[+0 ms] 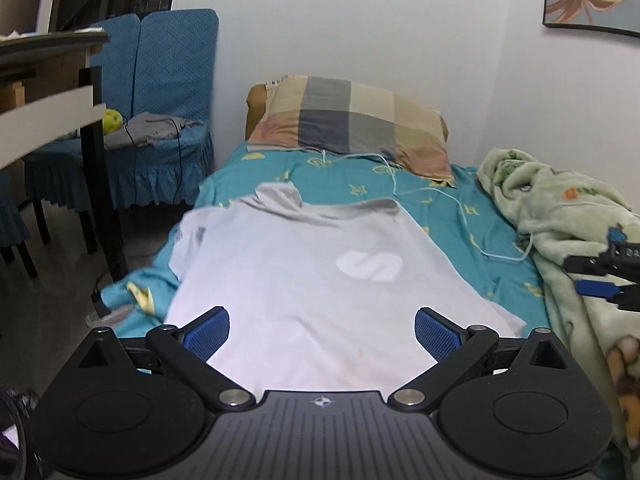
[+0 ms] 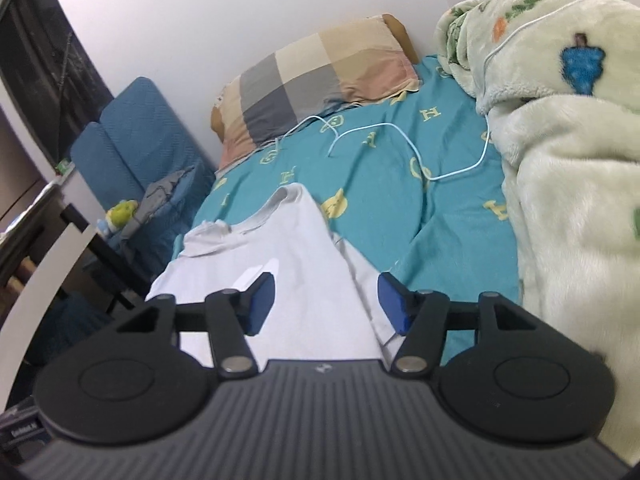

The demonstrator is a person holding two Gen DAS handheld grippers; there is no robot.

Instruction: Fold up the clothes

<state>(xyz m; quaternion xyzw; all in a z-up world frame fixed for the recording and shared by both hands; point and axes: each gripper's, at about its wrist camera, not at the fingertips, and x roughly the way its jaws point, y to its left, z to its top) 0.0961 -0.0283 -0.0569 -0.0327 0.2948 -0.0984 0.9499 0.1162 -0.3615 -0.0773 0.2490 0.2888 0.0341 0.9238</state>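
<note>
Fabric fills the middle of both views: a white T-shirt [image 1: 304, 280] lies spread on a teal bedsheet [image 1: 360, 176] printed with yellow letters, collar toward the top of the frame and a pale logo [image 1: 370, 266] right of centre in the left wrist view. The left gripper [image 1: 322, 332] sits at the bottom centre of its frame with its blue-padded fingers [image 1: 206, 334] spread wide apart over the shirt's lower part, holding nothing. The right gripper [image 2: 326, 300] is likewise open at the lower centre of its own frame, its pads either side of the shirt's right edge, gripping nothing; whether they touch the cloth cannot be told. In the left wrist view the right gripper also shows at the far right edge, in front of a crumpled pale green blanket [image 1: 560, 216]. A checked pillow [image 1: 352, 128] rests at the upper centre against the white wall, and a white cable [image 2: 400, 148] loops across the sheet between pillow and blanket. At the left, a blue-covered chair [image 1: 160, 92] holds grey clothing, beside a dark-legged table [image 1: 52, 48].
</note>
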